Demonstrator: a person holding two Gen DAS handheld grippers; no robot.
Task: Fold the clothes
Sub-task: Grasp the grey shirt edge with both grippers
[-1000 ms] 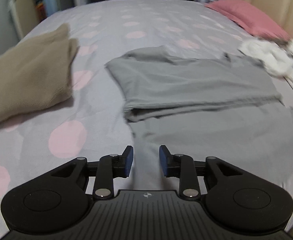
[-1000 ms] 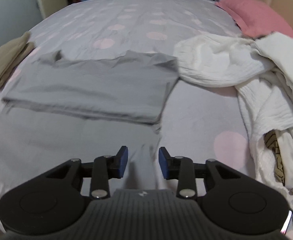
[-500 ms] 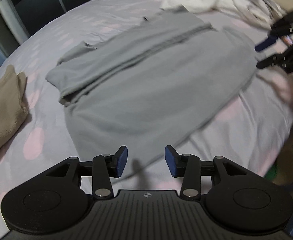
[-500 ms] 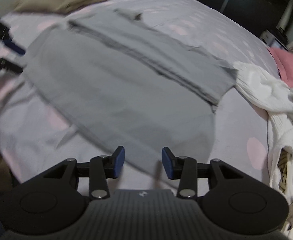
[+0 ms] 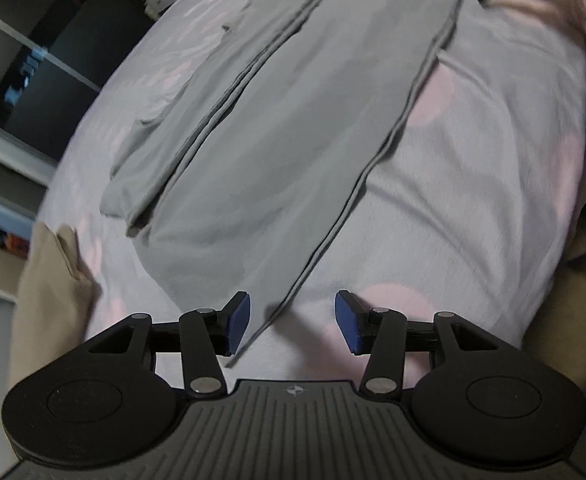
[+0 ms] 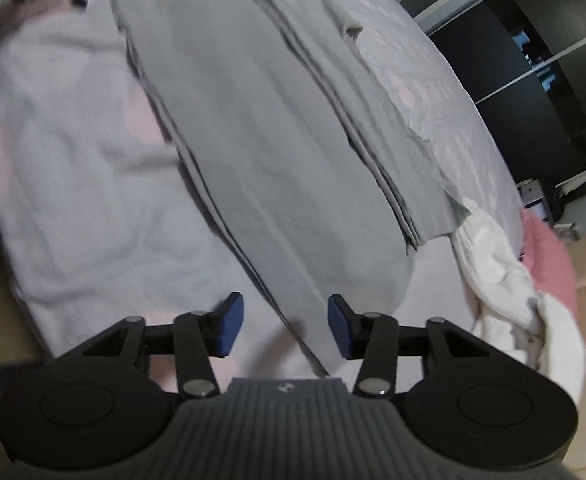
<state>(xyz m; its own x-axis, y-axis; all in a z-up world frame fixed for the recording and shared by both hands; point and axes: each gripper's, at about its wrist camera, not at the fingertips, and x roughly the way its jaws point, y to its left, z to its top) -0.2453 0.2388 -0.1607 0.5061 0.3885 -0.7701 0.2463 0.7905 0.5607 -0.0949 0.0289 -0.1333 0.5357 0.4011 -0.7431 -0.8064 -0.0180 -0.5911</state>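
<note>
Both sets of jaws have just been opening. The left gripper (image 5: 291,322) and right gripper (image 6: 285,324) now stand apart, each straddling an end of the grey garment (image 5: 277,152)'s near edge without pinching it, having swung round from the front to its ends, probably for the next fold. Beyond lies the pink-spotted bedspread (image 5: 493,184), then dark shelving (image 6: 541,52).

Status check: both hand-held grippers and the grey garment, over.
Left hand-held gripper open, empty, jaws just opening. Right hand-held gripper the same. Grey garment part-folded on the bed, near edge between both jaw pairs. White clothes pile beside it, not blocking.
</note>
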